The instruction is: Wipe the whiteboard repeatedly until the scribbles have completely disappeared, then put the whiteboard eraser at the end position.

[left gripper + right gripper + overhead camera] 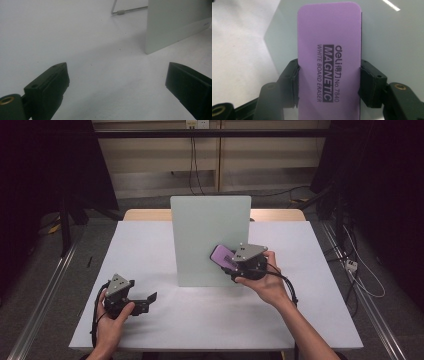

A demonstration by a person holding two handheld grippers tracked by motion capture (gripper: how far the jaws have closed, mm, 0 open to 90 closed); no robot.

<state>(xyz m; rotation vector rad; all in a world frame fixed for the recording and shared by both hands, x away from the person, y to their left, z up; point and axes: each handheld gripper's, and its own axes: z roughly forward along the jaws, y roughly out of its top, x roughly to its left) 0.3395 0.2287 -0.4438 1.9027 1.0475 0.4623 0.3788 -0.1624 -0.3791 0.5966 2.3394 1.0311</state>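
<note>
A white table (165, 330) carries the scene, its pale sheet bare apart from one upright fixture. That fixture is a pale green-grey whiteboard (200, 227) standing on edge at the middle of the table, facing the person and blocking the view of the surface behind it. In the left gripper view its lower corner meets the tabletop, and a thin wire stand (125, 11) rests on the table beside it, farther back.

Against the board's lower right area, the right gripper (231, 261), held in the person's right hand (267, 282), pinches a purple whiteboard eraser (329, 57) across its width. The right gripper view shows both black pads pressed to the eraser's long edges, its printed face up toward the camera and the board's surface just behind it; whether eraser and board touch cannot be told.

At the near left of the table, well apart from the board, the left gripper (150, 299) sits low over the sheet in the person's left hand (112, 320). Its jaws stand spread wide with bare tabletop between them.
</note>
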